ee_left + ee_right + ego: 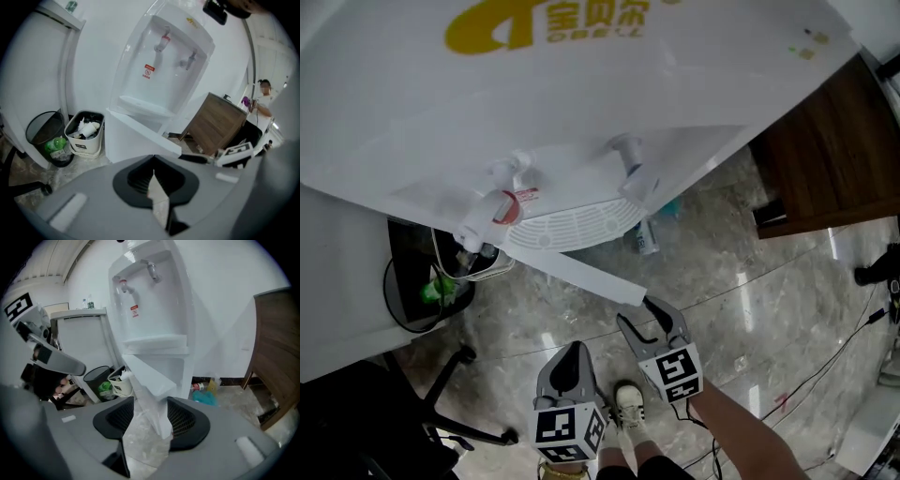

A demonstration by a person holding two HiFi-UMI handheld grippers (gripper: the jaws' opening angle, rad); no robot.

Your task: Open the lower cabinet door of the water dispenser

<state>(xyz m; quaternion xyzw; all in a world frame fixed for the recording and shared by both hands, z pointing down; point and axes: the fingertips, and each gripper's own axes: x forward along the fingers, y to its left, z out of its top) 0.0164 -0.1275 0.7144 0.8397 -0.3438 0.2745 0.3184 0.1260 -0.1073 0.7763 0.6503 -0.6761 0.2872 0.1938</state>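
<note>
The white water dispenser (581,112) stands ahead, and its lower cabinet door (581,274) is swung out toward me. In the right gripper view the free edge of the door (150,376) sits between the jaws of my right gripper (150,420). That edge lies against the right pad, and a strip of floor shows at the left pad. The head view shows this right gripper (645,316) at the door's outer end. My left gripper (572,356) hangs lower and nearer me, apart from the door (136,136). Its jaws are closed to a sliver and hold nothing.
A black bin (427,291) and a white bin (84,131) full of rubbish stand left of the dispenser. A brown wooden cabinet (834,150) stands to the right. Bottles (647,234) lie at the dispenser's foot. A chair base (450,394) and cables (825,366) are on the marble floor.
</note>
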